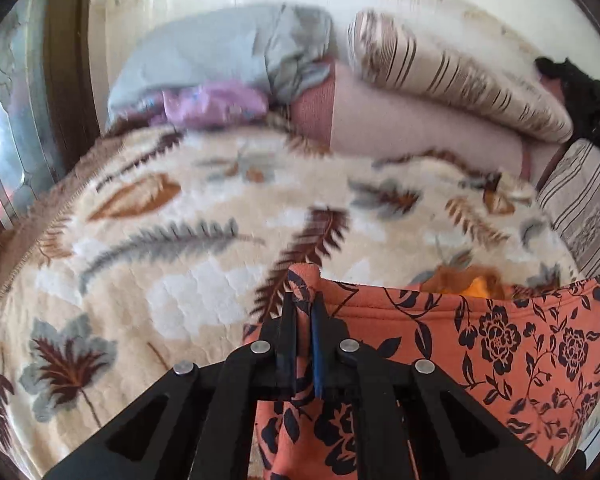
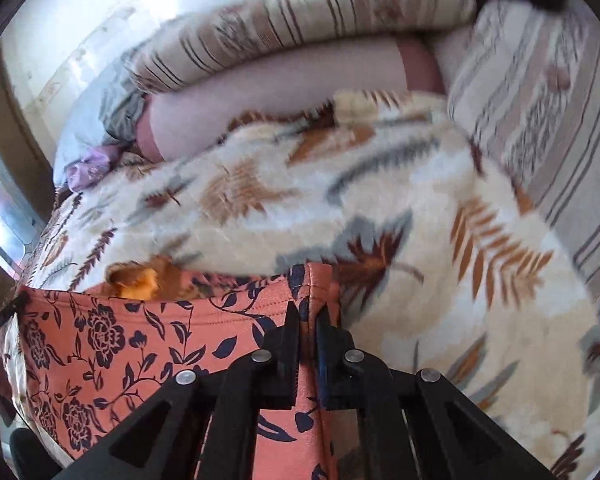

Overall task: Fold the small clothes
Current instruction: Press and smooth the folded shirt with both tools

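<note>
Currently I hold the garment taut above the blanket, both grippers' jaws pinching its top corners; I'd keep tension even while lowering.

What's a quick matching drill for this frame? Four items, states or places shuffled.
Items:
1. orange floral garment
2. leaf-print blanket
3. striped pillow
4. left tongs

Matches:
a. covers the bed
b. shut on a cloth corner
c. stretched between both tongs
d. lies on the pink bedding at the back

Pairs: 1-c, 2-a, 3-d, 4-b
</note>
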Demonstrator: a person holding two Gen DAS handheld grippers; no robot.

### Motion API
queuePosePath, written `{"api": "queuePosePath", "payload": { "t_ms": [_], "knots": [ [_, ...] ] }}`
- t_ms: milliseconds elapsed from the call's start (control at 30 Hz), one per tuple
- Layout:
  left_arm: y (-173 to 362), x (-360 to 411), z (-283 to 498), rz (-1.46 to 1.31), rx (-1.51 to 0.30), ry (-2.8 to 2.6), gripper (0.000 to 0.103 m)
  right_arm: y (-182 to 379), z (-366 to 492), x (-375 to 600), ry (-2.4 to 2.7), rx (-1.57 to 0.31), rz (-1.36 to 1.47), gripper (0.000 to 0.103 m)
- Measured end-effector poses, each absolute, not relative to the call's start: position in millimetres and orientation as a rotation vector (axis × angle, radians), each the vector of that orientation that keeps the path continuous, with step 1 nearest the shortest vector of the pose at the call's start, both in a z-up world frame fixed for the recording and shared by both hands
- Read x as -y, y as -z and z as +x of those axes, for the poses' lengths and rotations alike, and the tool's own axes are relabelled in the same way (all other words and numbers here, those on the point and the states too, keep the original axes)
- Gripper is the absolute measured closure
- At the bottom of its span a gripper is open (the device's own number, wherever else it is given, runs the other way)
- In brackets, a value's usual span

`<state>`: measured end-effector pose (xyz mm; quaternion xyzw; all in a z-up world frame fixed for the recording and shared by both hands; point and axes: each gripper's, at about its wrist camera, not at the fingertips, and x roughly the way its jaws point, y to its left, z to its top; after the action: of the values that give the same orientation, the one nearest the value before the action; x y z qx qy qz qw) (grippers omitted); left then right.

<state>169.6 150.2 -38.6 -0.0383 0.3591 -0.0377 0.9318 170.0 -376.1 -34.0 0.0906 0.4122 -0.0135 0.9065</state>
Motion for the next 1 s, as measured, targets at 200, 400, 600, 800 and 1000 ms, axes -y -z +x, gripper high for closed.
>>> {"api": "queuePosePath", "payload": {
  "t_ms": [200,400,600,800,1000],
  "knots": [
    [81,-165,209,-0.108,-0.813,0.014,0.093,62,219,383,0.057,-0.893,0.228,0.096],
    [120,-162,232,-0.089,-0.970,-0.006,0.070,117,226,400,0.062,-0.958,0.398,0.075],
    [53,-181,169,-0.198,-0.822,0.002,0.047,52,169,407,0.030,-0.842,0.461,0.018],
    [51,-166,85,-0.229,-0.804,0.055,0.039,31,88,359,-0.299,-0.805,0.617,0.018],
    [124,-161,71,-0.189,-1.034,-0.042,0.038,122,61,358,-0.212,-0.943,0.726,0.024]
  ]
}}
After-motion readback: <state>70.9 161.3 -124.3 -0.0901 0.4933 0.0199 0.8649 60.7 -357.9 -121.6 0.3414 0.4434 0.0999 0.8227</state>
